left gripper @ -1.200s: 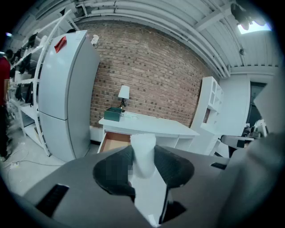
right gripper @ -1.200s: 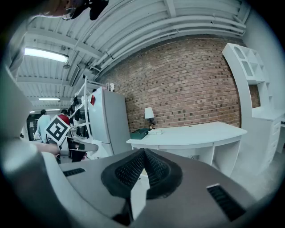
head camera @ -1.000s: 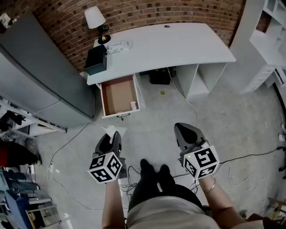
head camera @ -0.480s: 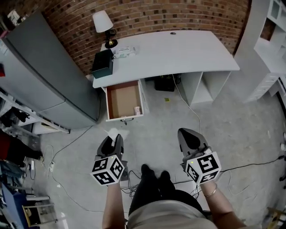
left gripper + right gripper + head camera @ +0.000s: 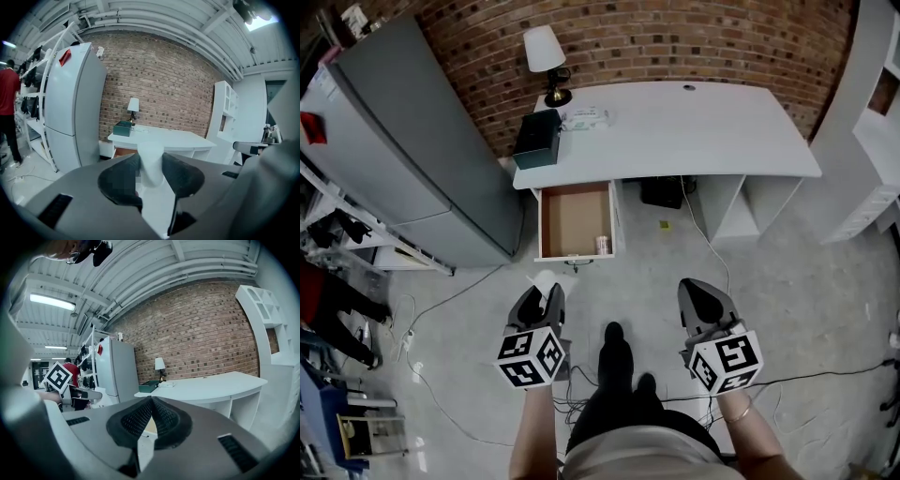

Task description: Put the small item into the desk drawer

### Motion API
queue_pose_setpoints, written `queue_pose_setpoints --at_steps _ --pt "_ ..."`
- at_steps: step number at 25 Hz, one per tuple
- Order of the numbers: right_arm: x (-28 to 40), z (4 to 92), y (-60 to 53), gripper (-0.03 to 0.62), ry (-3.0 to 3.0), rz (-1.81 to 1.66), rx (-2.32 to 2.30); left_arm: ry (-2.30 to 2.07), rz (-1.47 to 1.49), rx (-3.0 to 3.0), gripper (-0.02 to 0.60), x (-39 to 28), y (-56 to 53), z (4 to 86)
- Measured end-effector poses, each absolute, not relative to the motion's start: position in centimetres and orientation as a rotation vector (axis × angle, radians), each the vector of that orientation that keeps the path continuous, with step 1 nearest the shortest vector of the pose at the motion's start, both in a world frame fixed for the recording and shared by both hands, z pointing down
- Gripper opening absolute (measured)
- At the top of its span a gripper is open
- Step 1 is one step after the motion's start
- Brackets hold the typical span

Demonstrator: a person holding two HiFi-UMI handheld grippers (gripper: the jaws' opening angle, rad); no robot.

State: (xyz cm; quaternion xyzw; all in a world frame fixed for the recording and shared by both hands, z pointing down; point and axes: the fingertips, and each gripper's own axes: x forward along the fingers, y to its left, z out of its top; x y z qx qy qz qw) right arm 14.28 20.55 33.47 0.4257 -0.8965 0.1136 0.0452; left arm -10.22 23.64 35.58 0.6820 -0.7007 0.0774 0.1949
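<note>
Left gripper (image 5: 539, 298) clamps the white small item (image 5: 542, 280), its jaws fairly wide on it. Right gripper (image 5: 701, 298) is pinched together, empty. One foot (image 5: 614, 335) now steps ahead of the other. The open drawer (image 5: 572, 217) sits closer to the left gripper than a second ago, with a small cup (image 5: 603, 245) in its near right corner. The desk (image 5: 703, 131) beyond carries a green box (image 5: 536, 138) and a lamp (image 5: 546, 52). A cable (image 5: 450, 298) trails over the floor at left.

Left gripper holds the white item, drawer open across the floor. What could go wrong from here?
1. The white item sticks out well past the jaws of the left gripper; it may slip on the way.
2. Floor cables lie by the person's feet: trip hazard.
3. The open drawer already holds a small container at its front right corner; a careless drop might knock it.
</note>
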Motion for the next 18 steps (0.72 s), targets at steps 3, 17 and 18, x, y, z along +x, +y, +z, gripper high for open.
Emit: queue_pose_setpoints --at_steps 3,17,18 --pt "13.1 33.6 18.4 0.009 -2.739 0.338 1.295 -1.969 0.215 1.909 0.172 -11.3 21.7 35.9" --pt "5.4 33.9 4.3 0.009 -2.686 0.343 1.328 -1.924 0.204 1.900 0.172 -19.2 7.1 37.5" --pt "4.8 34.0 3.3 0.009 -2.683 0.345 1.326 -1.922 0.209 1.901 0.172 -19.7 6.1 37.6"
